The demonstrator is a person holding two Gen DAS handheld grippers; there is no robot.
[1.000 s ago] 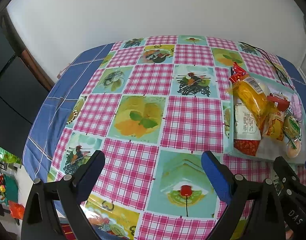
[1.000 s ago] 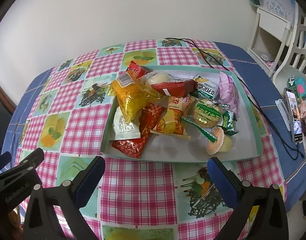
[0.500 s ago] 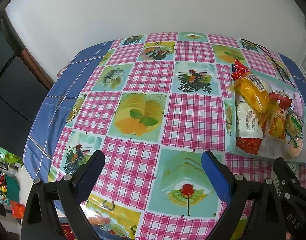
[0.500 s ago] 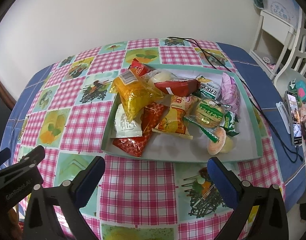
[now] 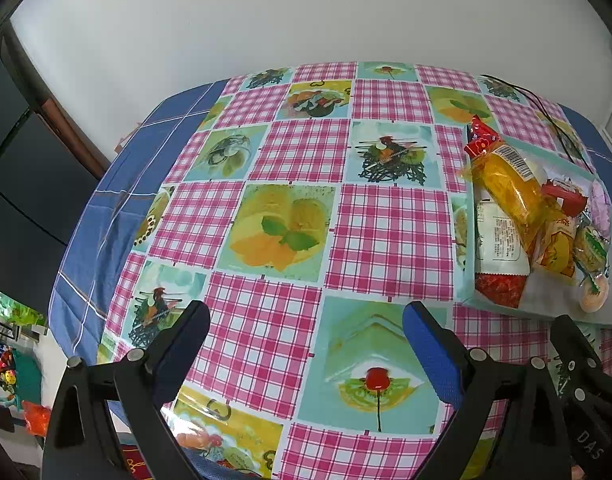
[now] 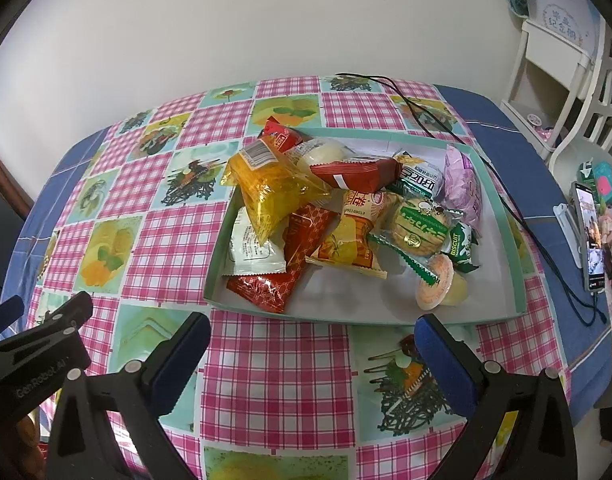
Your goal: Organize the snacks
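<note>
Right wrist: right gripper (image 6: 312, 344) wide apart, empty, near tray (image 6: 386, 314).

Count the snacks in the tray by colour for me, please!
Red packets: 3
Yellow or orange packets: 2
White packets: 2
Green biscuit packets: 2
Pink packets: 1
Orange jelly cups: 1
White round snacks: 1
Total: 12

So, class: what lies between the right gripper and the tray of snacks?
Nothing: the right wrist view shows only bare checked tablecloth between the open right gripper and the tray.
</note>
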